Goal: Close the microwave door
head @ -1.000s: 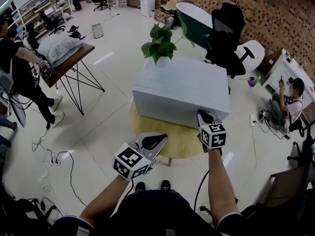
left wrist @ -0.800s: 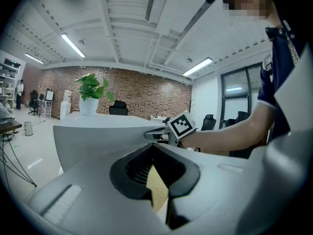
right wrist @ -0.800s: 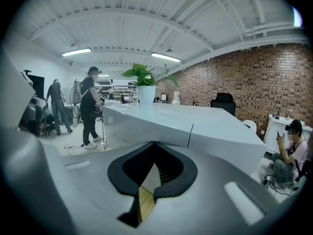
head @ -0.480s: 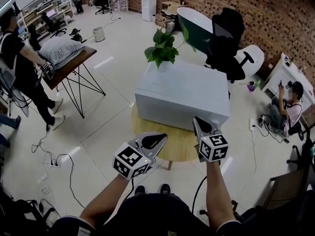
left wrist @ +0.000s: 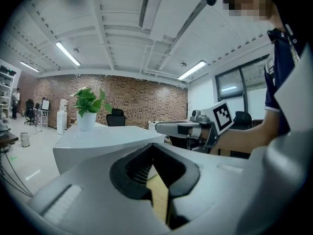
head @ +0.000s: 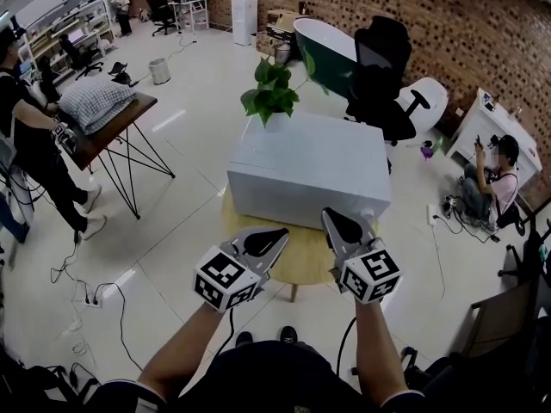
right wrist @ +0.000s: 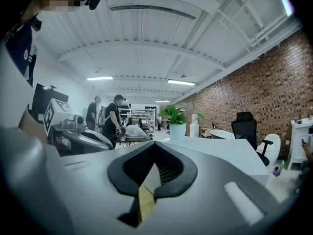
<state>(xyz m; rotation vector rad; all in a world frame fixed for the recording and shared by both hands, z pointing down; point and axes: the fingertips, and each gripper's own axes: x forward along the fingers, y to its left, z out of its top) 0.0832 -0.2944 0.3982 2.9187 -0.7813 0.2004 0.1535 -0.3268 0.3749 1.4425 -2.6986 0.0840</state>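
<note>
While near the microwave (head: 301,166), left hand-held gripper (head: 267,241), right hand-held gripper (head: 336,224) outstretched, jaws together.

The microwave (head: 306,175) is finished in smooth matt grey; wood is shown by the round table (head: 303,258); the floor (head: 176,209) is glossy.

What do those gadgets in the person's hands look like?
Both the left gripper and right gripper are pale grey shells tapering to two dark-lined jaws. Each carries a white cube printed with black square markers. The person wears a dark short-sleeved top.
</note>
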